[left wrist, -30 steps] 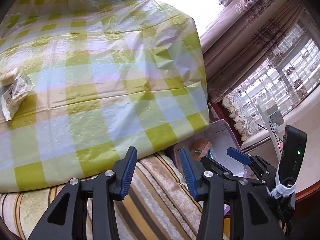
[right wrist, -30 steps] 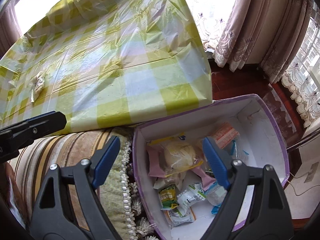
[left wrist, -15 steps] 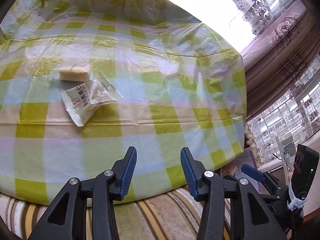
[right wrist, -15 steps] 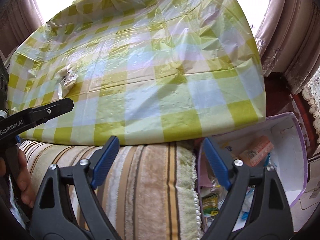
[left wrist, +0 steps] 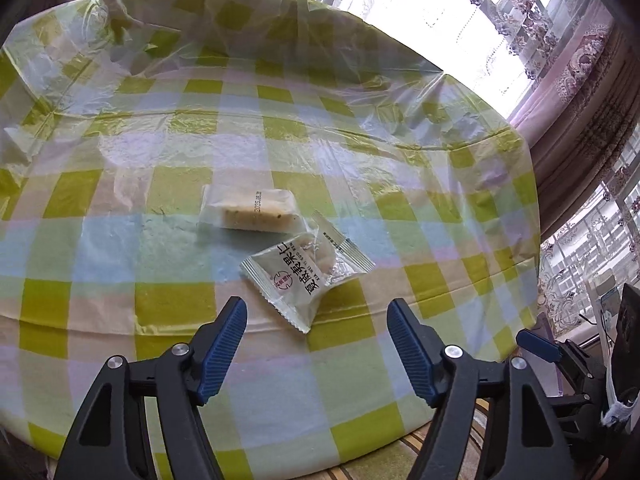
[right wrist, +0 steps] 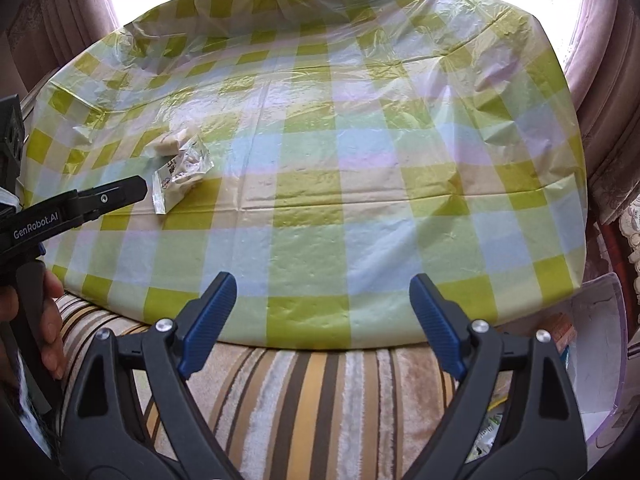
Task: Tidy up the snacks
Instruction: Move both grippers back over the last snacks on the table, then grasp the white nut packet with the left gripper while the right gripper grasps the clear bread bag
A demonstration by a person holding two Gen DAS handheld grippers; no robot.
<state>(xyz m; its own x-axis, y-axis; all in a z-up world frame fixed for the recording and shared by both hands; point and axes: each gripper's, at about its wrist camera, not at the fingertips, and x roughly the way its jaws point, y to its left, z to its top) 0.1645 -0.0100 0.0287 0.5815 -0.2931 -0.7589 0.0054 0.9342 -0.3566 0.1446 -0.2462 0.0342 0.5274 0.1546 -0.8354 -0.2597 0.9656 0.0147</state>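
Two snacks lie on the green-checked tablecloth (left wrist: 168, 304). One is a clear nut packet (left wrist: 308, 280) with a red logo and dark print. The other is a pale cake bar (left wrist: 252, 212) in a clear wrapper, just behind it. My left gripper (left wrist: 315, 308) hovers at the packet's near end; its jaws are opening and the pads touch nothing. In the right wrist view both snacks show at the left, the nut packet (right wrist: 182, 172) in front of the cake bar (right wrist: 168, 144), with the left gripper's finger (right wrist: 100, 196) beside them. My right gripper (right wrist: 322, 280) is open and empty over the table's near edge.
A white box with a purple rim (right wrist: 596, 360), holding several snack packs, stands low at the right beside the table. A striped cushion (right wrist: 320, 400) lies along the table's near edge. A hand (right wrist: 48, 320) grips the left tool. Curtains (left wrist: 580, 80) hang at the right.
Both views have swung from the snack box to the table top. The two snacks have come to the middle of the left wrist view. The left jaws have widened.
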